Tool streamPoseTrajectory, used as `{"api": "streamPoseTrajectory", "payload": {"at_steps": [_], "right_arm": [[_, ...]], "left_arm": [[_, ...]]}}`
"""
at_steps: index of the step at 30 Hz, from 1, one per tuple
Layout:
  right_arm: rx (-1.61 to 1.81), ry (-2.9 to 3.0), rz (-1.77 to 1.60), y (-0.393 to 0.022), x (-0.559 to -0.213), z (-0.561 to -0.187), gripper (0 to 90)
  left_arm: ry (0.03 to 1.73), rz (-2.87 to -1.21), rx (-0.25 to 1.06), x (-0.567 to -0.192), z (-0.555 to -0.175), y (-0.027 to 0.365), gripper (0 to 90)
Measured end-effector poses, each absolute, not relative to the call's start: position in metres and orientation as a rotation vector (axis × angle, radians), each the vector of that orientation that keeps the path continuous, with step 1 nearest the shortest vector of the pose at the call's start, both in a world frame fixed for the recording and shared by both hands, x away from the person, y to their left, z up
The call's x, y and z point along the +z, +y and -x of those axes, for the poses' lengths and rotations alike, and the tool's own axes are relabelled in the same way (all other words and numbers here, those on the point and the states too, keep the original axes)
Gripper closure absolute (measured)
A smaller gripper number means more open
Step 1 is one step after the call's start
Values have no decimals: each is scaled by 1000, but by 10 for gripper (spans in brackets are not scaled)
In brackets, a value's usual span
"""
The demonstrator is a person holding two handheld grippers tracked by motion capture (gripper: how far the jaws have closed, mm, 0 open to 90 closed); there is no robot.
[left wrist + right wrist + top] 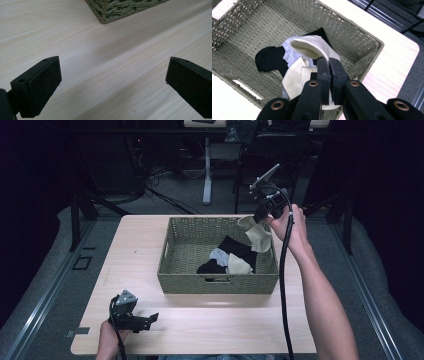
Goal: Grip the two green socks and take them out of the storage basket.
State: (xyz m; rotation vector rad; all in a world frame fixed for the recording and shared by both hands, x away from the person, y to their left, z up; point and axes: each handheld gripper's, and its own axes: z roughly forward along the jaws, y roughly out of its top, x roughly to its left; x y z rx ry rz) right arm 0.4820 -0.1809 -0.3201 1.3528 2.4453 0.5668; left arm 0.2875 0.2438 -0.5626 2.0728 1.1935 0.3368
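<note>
- Cream-coloured sock (pixel 258 236): we find it pinched at its upper edge between the clenched jaws of the right gripper (pixel 256 219); it hangs from them above the right rear corner of the woven basket (pixel 218 283), its lower end over the basket's interior.
- From the right gripper view, we see the jaws pressed together on the cream fabric (pixel 312 47), with the basket floor below.
- Inside the basket, we note the remaining socks heaped right of its centre: a black one (pixel 236 248), a grey one (pixel 218 255), another cream one (pixel 238 265) and another black one (pixel 211 267) nearest the front wall.
- We record the left gripper (pixel 150 318) low over the wooden table (pixel 140 245), in front of the basket's left front corner, jaws spread wide and holding nothing.
- In the left gripper view, a basket corner (pixel 117 10) lies ahead of the jaws.
</note>
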Motion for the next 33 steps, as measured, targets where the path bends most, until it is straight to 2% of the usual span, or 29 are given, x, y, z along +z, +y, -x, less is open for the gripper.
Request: {"api": "streamPoseTrajectory", "payload": {"at_steps": [9, 19, 33], "right_arm": [[579, 2405, -1369, -195, -307, -475, 879], [575, 2324, -1423, -237, -295, -459, 878], [546, 2255, -1526, -284, -312, -450, 880]], "left_arm": [[1193, -2072, 338, -563, -287, 244, 2], [1189, -2079, 322, -562, -288, 244, 2], [1191, -2080, 326, -562, -288, 244, 2]]}}
